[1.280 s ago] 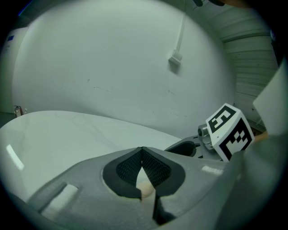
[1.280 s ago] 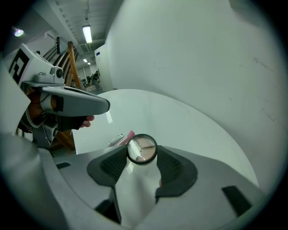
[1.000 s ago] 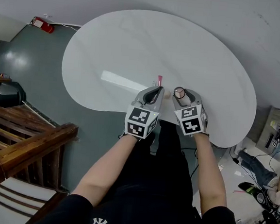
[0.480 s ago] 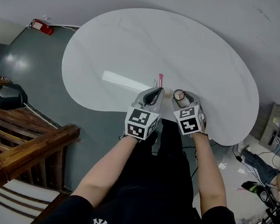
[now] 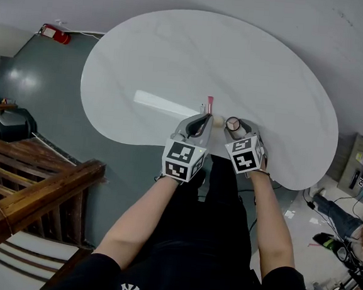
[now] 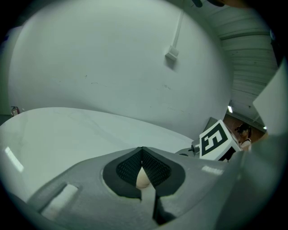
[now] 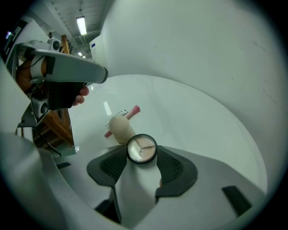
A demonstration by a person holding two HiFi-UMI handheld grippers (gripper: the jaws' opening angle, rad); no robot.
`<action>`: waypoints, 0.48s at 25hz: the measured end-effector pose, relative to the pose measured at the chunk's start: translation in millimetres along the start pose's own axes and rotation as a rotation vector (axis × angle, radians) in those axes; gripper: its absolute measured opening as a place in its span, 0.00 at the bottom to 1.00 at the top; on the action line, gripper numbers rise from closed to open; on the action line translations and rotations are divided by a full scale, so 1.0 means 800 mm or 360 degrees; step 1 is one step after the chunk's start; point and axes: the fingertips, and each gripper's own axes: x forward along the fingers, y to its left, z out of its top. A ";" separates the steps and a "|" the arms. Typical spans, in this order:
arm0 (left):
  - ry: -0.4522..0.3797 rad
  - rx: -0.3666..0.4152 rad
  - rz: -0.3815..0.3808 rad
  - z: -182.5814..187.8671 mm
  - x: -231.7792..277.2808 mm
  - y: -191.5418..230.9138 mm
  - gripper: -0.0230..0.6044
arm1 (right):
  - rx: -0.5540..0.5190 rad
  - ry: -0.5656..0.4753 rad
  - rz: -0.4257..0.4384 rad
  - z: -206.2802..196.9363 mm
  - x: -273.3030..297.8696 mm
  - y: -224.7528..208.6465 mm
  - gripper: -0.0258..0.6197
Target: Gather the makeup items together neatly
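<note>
While the right gripper (image 7: 142,158) clamps a compact (image 7: 141,148), the left gripper (image 6: 142,155) is pinched closed. Sponge (image 7: 120,128) and brush (image 7: 133,110) lie just beyond.

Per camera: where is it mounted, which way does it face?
Head view: on the head, steeply down at the white table; shows forearms, left claw, right claw.
Left gripper view: on left claw, across the table toward a wall; its jaws shut.
Right gripper view: on right claw, across the table; jaws grip a round compact.
Shared: head and right gripper views show the beige sponge and pink stick.
</note>
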 end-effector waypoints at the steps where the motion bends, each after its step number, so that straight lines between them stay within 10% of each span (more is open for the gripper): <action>1: 0.0000 0.0000 0.0001 0.000 0.000 0.001 0.05 | 0.0002 0.0005 0.0001 -0.001 0.001 0.000 0.38; 12: 0.0011 0.0000 -0.0001 -0.001 0.002 0.005 0.05 | 0.0036 0.0021 0.0033 -0.004 0.008 0.002 0.38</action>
